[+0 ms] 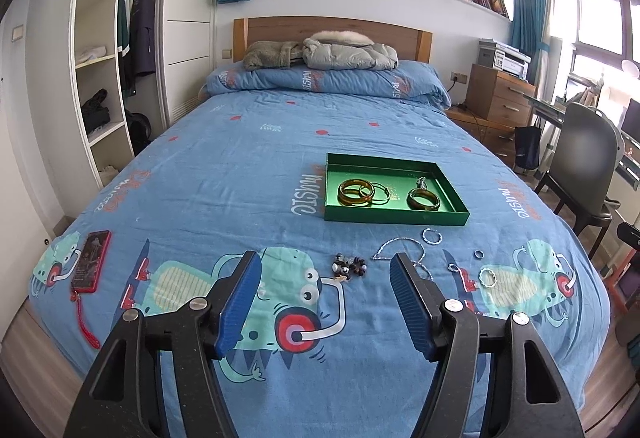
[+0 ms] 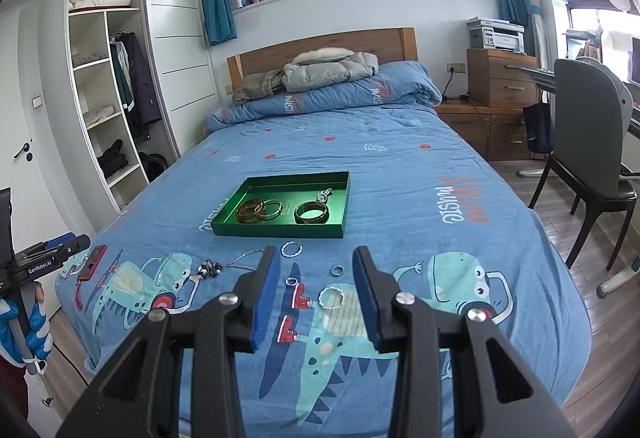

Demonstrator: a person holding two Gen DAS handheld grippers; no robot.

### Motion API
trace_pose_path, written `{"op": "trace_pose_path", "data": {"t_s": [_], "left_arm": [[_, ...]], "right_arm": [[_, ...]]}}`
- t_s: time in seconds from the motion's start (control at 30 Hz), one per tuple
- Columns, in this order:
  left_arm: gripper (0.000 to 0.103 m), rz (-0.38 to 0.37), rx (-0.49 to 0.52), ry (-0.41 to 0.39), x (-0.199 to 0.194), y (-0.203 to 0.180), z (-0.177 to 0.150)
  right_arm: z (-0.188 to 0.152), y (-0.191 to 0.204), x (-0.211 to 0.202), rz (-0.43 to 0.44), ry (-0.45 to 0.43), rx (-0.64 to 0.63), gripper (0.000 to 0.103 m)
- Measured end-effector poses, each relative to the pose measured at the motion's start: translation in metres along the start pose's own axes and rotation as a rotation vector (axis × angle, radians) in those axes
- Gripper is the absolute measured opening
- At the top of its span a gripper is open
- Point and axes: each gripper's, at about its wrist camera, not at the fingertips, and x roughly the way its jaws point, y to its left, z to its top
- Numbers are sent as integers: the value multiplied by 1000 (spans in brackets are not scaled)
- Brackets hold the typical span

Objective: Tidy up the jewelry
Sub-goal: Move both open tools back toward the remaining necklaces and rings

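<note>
2 grippers hover tilted down over the bed's point(image 1: 224, 174) foot edge: left gripper point(image 1: 325, 270) spread wide, right gripper point(image 2: 316, 265) narrower, both empty. Loose rings point(image 2: 331, 297) beyond, green tray point(image 1: 394, 216) mid-bed holding bangles point(image 1: 355, 192).

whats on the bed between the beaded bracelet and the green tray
In the left wrist view, the silver chain necklace lies on the sheet between the beaded bracelet and the green tray, off to the right; straight between them the sheet is bare.
</note>
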Motion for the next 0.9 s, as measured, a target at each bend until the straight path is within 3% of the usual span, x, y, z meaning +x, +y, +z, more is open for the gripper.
{"op": "trace_pose_path", "data": {"t_s": [0.1, 0.9], "left_arm": [[71, -4, 2, 11, 5, 0, -6], [81, -50, 41, 130, 77, -23, -35]], "right_arm": [[-6, -3, 4, -10, 10, 7, 43], [-46, -25, 79, 0, 112, 50, 44]]}}
